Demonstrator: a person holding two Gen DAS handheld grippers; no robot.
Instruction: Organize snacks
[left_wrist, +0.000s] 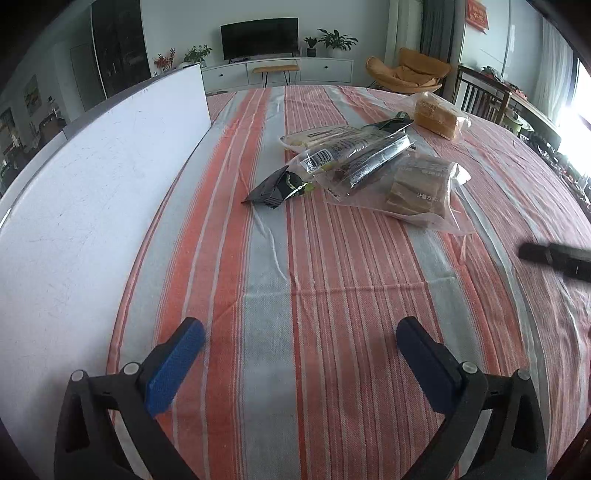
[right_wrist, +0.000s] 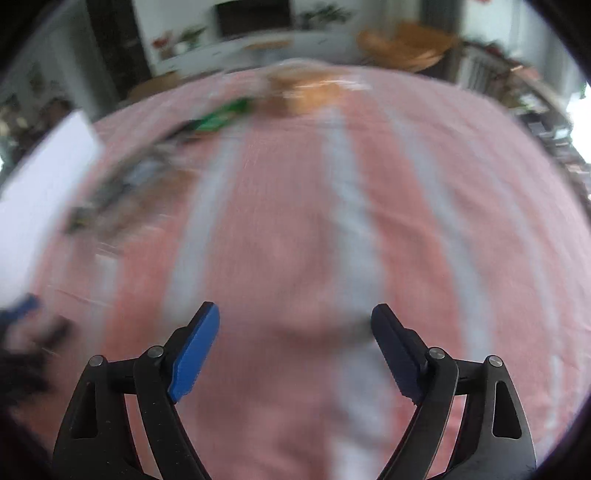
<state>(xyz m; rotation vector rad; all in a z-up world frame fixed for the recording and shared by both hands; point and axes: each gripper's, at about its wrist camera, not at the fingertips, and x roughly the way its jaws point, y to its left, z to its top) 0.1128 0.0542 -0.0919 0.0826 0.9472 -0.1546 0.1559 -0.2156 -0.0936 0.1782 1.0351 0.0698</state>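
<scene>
A: Where are the snacks to be found?

B: A loose pile of packets (left_wrist: 354, 162) is seen on the striped tablecloth (left_wrist: 295, 277), toward the far middle of the table. A dark long packet (left_wrist: 373, 158) lies across the top of the heap; a clear bag of brown slices (left_wrist: 417, 188) is laid at the near right, touching it; a separate bread bag (left_wrist: 436, 116) rests just beyond, toward the far edge. A white board (left_wrist: 92, 184) stands along the left side.

A: Which way is the long packet pointed?

B: Its long axis is run diagonally, from the near left, where a crimped black end (left_wrist: 271, 188) sticks out, to the far right. It is laid flat, not upright.

A: How are the claws held?

B: The left gripper (left_wrist: 301, 354) is spread wide over bare cloth, nothing between its pads, well short of the pile. The right gripper (right_wrist: 295, 343) is likewise spread wide and empty; its view is blurred, with the packets smeared at the upper left.

A: Which step is judged to be in hand?

B: An approach, it would seem: nothing has yet been picked up. The next move is judged to call for one claw to be carried forward to the pile, and its pads to be set across a packet's short width rather than along its length. The slippery film could be expected to slide.
</scene>
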